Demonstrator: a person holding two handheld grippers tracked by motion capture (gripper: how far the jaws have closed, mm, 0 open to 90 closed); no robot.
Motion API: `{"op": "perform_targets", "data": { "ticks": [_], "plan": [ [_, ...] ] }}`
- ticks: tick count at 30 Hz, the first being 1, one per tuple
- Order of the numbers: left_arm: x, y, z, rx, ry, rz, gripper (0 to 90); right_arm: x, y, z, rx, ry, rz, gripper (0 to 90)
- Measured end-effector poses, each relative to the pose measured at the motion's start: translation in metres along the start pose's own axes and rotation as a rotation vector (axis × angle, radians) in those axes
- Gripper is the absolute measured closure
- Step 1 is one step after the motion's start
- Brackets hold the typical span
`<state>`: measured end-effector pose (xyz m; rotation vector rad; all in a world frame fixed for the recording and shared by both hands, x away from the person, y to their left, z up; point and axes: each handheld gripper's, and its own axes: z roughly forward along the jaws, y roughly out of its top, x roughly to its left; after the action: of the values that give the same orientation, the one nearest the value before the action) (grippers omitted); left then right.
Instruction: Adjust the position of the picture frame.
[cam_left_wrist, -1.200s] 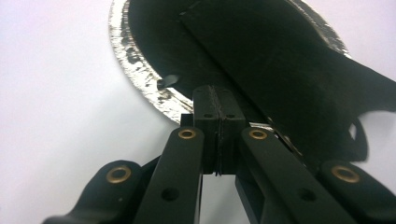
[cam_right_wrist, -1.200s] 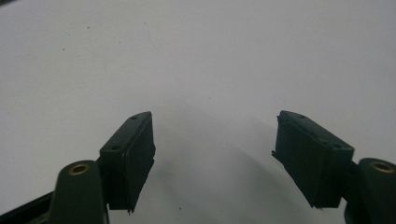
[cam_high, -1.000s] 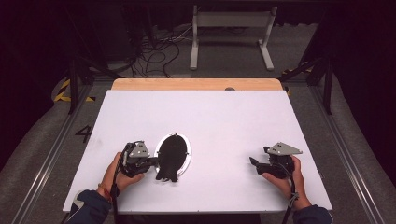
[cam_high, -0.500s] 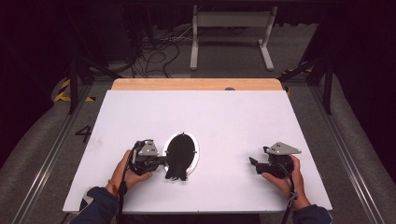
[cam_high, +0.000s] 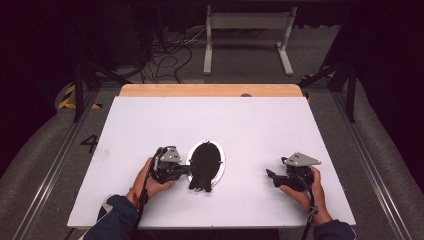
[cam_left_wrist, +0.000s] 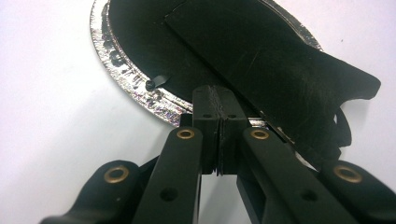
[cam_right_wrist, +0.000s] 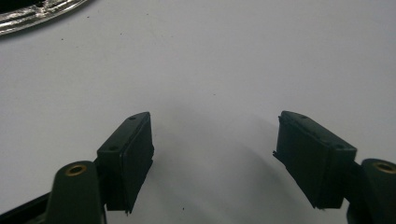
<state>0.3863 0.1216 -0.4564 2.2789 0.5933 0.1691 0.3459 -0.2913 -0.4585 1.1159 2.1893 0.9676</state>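
High view: left gripper (cam_high: 186, 170) fingers closed at silver plate (cam_high: 219, 159) rim, black pouch (cam_high: 204, 164) on it; right gripper (cam_high: 270, 176) at 3 o'clock, fingers open over bench (cam_high: 250, 125).

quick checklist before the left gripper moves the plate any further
1. Left gripper shut at the near rim of the silver plate: ok.
2. Rim truly pinched between the pads: cannot tell.
3. Black pouch lying fully inside the plate: not ok, its end overhangs the rim.
4. Right gripper open, nothing between its jaws: ok.
5. Right gripper apart from the plate: ok.
6. White table bare around the plate: ok.
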Motion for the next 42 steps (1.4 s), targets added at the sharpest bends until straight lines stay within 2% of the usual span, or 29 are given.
{"op": "perform_targets", "data": {
  "ticks": [3,9,10,15,20,21,23,26,35,37,40,41,42],
  "plan": [
    [-0.002,0.003,0.004,-0.001,-0.015,0.0,88.7,0.0,0.0,0.0,0.003,0.005,-0.001,27.6],
    [-0.005,0.01,0.011,0.003,-0.016,0.019,88.7,-0.001,0.0,0.001,0.013,0.018,-0.001,27.3],
    [-0.007,0.01,0.012,-0.003,-0.021,0.005,88.7,-0.001,0.0,0.001,0.013,0.02,-0.002,27.3],
    [-0.01,0.017,0.019,-0.005,-0.025,0.019,88.7,-0.001,0.0,0.002,0.015,0.022,-0.003,27.2],
    [-0.014,0.022,0.025,-0.013,-0.027,0.005,88.7,-0.001,0.0,0.002,0.017,0.024,-0.003,27.1],
    [-0.014,0.023,0.027,-0.017,-0.034,0.015,88.7,-0.001,0.0,0.002,0.016,0.025,-0.002,27.1],
    [-0.015,0.024,0.03,-0.025,-0.068,0.004,87.2,-0.001,0.0,0.002,0.017,0.029,0.0,26.7],
    [-0.019,0.028,0.032,-0.016,-0.046,0.032,85.7,-0.001,0.0,0.002,0.015,0.028,0.003,26.7],
    [-0.021,0.034,0.036,-0.008,-0.045,0.043,86.2,-0.001,0.0,0.001,0.015,0.015,0.003,26.6],
    [-0.023,0.034,0.036,-0.002,-0.031,0.062,86.1,-0.001,0.0,0.001,0.015,0.016,0.005,26.6],
    [-0.025,0.032,0.033,-0.003,-0.048,0.089,84.7,-0.001,0.0,0.001,0.011,0.016,0.005,26.5],
    [-0.025,0.032,0.032,-0.004,-0.047,0.105,84.7,-0.001,0.0,0.001,0.01,0.017,0.004,26.5],
    [-0.025,0.03,0.028,-0.013,-0.043,0.103,84.9,-0.001,0.0,0.001,0.01,0.018,0.005,26.5]
  ]
}}
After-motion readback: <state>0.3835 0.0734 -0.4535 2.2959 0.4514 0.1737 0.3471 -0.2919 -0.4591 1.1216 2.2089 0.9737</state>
